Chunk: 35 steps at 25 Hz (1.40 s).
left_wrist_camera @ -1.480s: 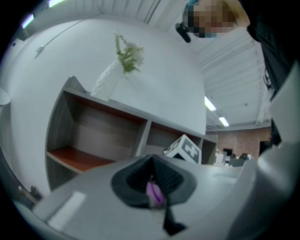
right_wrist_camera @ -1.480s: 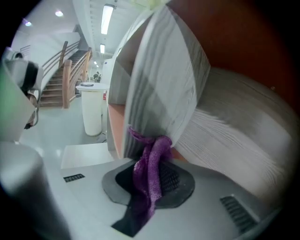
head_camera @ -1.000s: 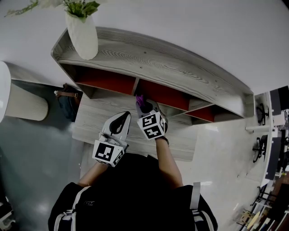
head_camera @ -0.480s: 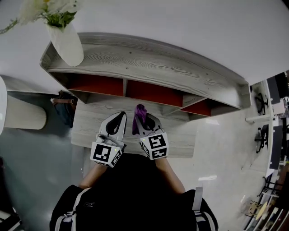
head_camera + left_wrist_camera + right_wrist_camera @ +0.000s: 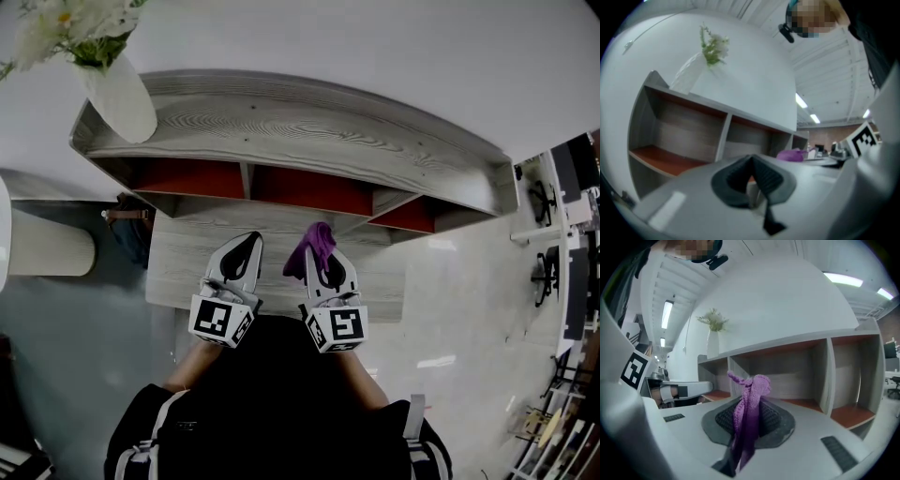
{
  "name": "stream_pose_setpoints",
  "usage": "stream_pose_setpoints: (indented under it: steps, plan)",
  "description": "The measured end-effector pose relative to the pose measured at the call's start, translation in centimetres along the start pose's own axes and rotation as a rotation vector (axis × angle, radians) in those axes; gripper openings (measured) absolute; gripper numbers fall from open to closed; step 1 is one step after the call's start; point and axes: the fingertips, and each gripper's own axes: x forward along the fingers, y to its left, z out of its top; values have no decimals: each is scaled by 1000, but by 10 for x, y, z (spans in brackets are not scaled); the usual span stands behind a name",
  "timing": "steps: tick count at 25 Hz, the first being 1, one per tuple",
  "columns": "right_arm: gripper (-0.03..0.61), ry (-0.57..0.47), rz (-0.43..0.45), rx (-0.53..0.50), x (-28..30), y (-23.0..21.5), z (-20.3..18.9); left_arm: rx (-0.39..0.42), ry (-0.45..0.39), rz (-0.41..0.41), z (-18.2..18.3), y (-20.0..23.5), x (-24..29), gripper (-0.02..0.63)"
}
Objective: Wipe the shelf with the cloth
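A grey wood shelf unit [image 5: 281,117] with red-floored compartments [image 5: 314,190] stands against the white wall. My right gripper [image 5: 323,258] is shut on a purple cloth [image 5: 313,247], held in front of the shelf and outside the compartments. In the right gripper view the cloth [image 5: 749,413] stands bunched up between the closed jaws of the gripper [image 5: 750,420], with the open compartments [image 5: 797,376] beyond. My left gripper [image 5: 242,253] hangs beside it to the left, shut and empty [image 5: 752,180]. The left gripper view shows the cloth [image 5: 791,154] off to the right.
A white vase with flowers [image 5: 117,89] stands on the shelf's top at the left end. A low grey wood ledge [image 5: 187,267] lies under the grippers. A white round seat [image 5: 47,253] and a dark bag [image 5: 131,234] sit on the floor at left.
My right gripper has pulled back out of the middle compartment with the cloth and shifted right. The left gripper has barely moved.
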Motion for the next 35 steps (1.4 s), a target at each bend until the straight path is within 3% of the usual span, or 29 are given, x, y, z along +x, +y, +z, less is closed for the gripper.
stream_pose_setpoints:
  steps: [35]
  plan:
    - [49, 3, -3, -17, -6, -8, -1, 20, 9, -7, -5, -15, 0, 5]
